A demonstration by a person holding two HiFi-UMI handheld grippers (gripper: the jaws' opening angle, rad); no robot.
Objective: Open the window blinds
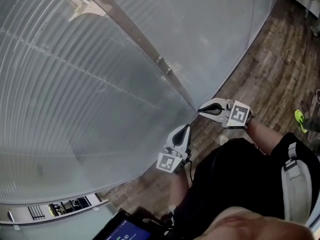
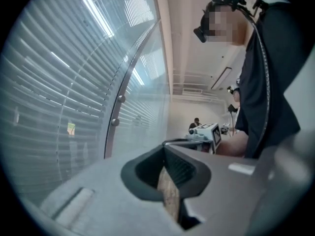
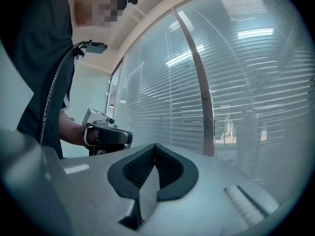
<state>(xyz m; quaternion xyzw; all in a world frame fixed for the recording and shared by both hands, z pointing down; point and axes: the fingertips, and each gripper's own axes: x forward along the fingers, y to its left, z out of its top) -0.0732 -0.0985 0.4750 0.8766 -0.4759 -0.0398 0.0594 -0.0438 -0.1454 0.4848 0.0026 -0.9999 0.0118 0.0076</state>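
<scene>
Head view, left and upper frame: window blinds, pale horizontal slats let down across the whole pane, with strip lights reflected in the glass in front of them. A brown frame post cuts diagonally from top centre down to mid-frame. Lower left: a white rail at the foot of the pane.

Centre: left gripper, tips pointing at the base of the post and close to the glass; contact can't be told. In its own view the jaws meet at the tips with nothing clamped, and only wood floor shows through the gap behind them.

Just right of it and a little higher: right gripper, tips aimed at the same spot. Its own view shows the jaws together and empty, blinds and post beyond.

Right: wood-plank floor. Far right edge: a yellow-green shoe.
</scene>
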